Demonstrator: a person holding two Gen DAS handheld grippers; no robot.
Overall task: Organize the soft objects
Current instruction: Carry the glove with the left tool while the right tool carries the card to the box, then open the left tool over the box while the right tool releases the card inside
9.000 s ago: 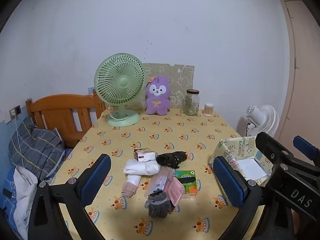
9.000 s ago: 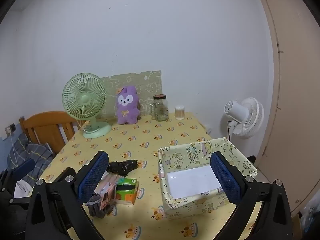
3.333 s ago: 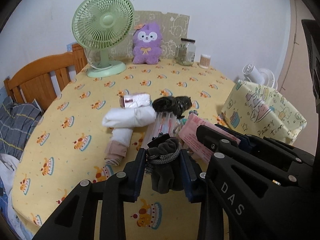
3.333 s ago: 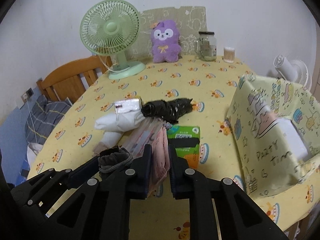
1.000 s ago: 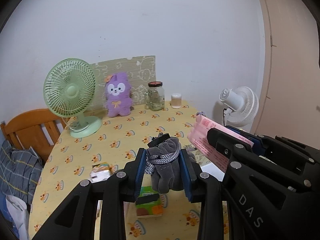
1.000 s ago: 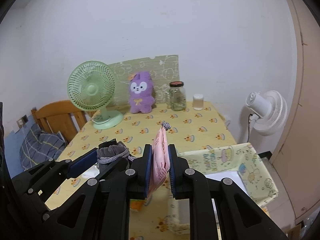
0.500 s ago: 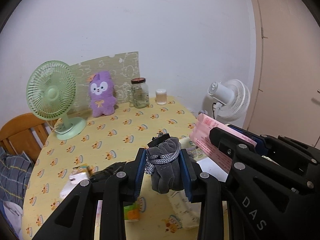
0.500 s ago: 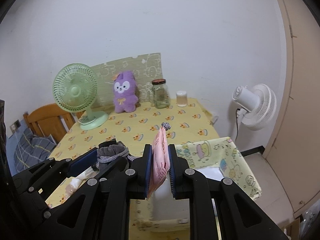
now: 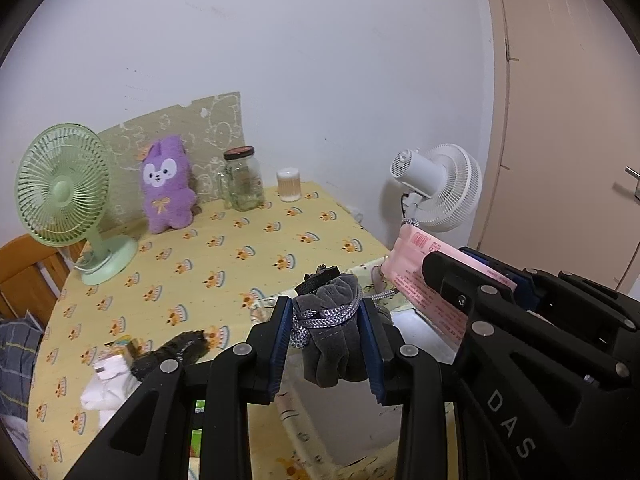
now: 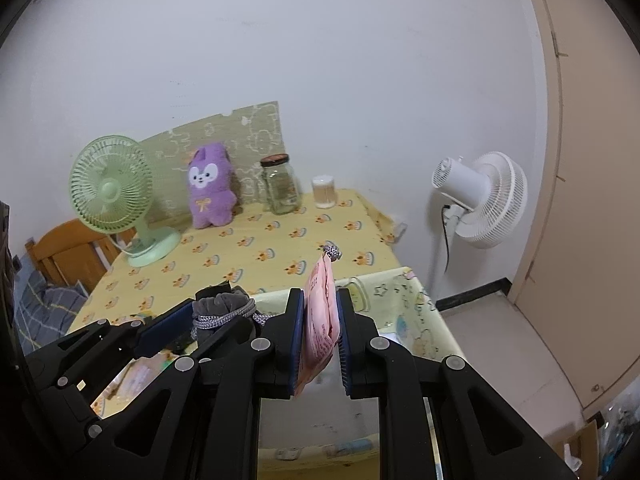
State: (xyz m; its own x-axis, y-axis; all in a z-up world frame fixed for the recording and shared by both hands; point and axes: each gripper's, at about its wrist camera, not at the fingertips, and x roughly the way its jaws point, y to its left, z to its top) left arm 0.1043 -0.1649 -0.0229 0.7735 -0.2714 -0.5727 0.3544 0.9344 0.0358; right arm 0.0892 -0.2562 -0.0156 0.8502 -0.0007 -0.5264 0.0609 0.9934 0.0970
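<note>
Patterned box point(image 10: 404, 300) open-topped; white fan point(image 10: 480, 200) stands beside.

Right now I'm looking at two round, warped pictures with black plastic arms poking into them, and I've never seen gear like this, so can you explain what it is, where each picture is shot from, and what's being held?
There is no robot. A person carries two hand-held black grippers, each with a wide-angle camera looking along its two blue-padded fingers, so each picture is one gripper's own view.

In the left camera's picture, the left gripper is clamped on a grey velvet drawstring pouch. In the right camera's picture, the right gripper pinches a flat pink plastic packet. Each tool also shows in the other's view.

Both hover over a yellow cartoon-printed fabric box at the near edge of a table with a yellow cake-patterned cloth.

At the far edge stand a green desk fan, a purple plush toy, a glass jar and a small cotton-swab tub. White and black bundles lie at the left.
</note>
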